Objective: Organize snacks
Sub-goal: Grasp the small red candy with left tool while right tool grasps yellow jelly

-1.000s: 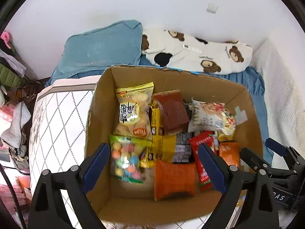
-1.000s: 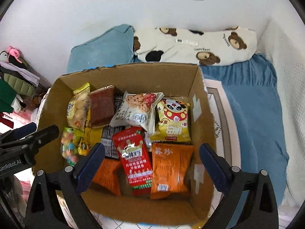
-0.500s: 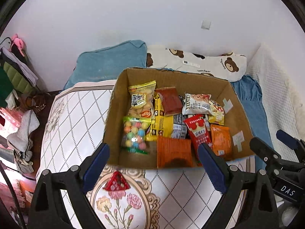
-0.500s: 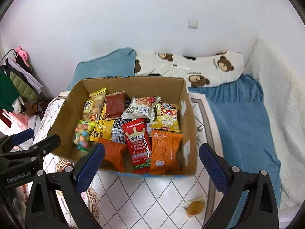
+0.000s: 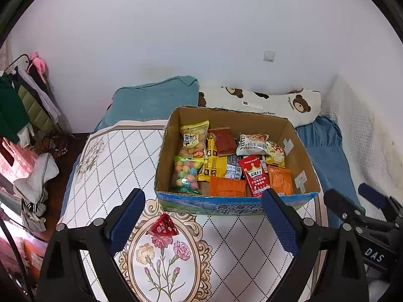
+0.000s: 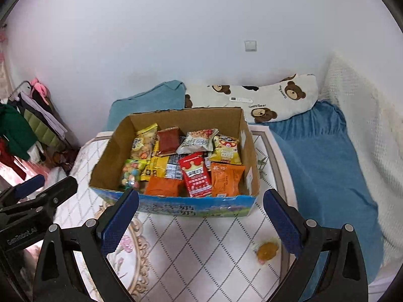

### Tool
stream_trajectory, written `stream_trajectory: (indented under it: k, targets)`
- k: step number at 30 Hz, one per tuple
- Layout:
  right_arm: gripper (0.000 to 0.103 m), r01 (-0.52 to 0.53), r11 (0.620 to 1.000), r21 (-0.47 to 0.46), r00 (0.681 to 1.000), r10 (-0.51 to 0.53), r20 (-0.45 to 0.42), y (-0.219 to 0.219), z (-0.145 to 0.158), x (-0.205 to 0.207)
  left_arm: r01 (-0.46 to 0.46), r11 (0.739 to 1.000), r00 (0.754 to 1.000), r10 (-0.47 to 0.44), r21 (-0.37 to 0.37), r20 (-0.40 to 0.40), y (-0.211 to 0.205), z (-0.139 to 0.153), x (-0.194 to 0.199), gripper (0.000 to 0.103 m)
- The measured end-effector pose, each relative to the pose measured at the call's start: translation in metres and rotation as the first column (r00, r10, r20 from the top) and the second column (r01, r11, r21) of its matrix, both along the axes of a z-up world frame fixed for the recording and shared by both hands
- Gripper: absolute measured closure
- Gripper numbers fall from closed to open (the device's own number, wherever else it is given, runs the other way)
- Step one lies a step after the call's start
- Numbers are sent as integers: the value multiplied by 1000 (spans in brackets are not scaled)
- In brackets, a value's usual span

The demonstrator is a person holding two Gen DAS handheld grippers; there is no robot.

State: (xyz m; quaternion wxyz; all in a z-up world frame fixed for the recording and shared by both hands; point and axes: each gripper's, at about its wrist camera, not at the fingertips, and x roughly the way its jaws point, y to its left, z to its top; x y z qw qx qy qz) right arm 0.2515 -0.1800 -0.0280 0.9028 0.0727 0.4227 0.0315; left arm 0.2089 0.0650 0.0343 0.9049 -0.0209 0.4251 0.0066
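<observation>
So the cardboard box (image 5: pixel 297 138) is parked on the quilted white mattress cover (image 5: pixel 121 156), up toward 12 o'clock from both grippers, and it's packed with snack packs. A red crown-print packet (image 6: pixel 195 175) is wedged between two orange packets (image 6: pixel 225 180), with a bag of coloured candy balls (image 5: pixel 186 173) over at the box's 9 o'clock side and a yellow biscuit bag (image 5: pixel 192 138) just behind it.

Two loose snacks are left out on the cover: a small red triangular packet (image 5: pixel 163 226) is seen near the box's front wall, at about 6 o'clock from its left corner, and an amber jelly cup (image 6: pixel 267 250) is lying at roughly 5 o'clock from the box, close to the right gripper's right finger.

The left gripper (image 5: pixel 201 224) is spread wide with nothing pinched. Same for the right gripper (image 6: pixel 201 222): jaws wide apart, nothing held, nothing touched.
</observation>
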Motion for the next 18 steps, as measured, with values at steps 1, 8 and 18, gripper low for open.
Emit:
stream_trajectory:
  k: [1, 8, 18]
  targets:
    - [2, 2, 1000, 23, 1000, -2, -1, -3, -1, -3, -5, 1000, 1000, 5, 1, 2, 0, -1, -1, 9]
    - [2, 148, 979, 144, 984, -131, -123, -71, -51, -7, -59, 998, 994, 58, -9, -93, 4, -46, 0, 9]
    - [14, 379, 895, 234, 870, -259, -419, -159, -191, -2, -106, 994, 944, 106, 17, -313, 6, -140, 6, 9]
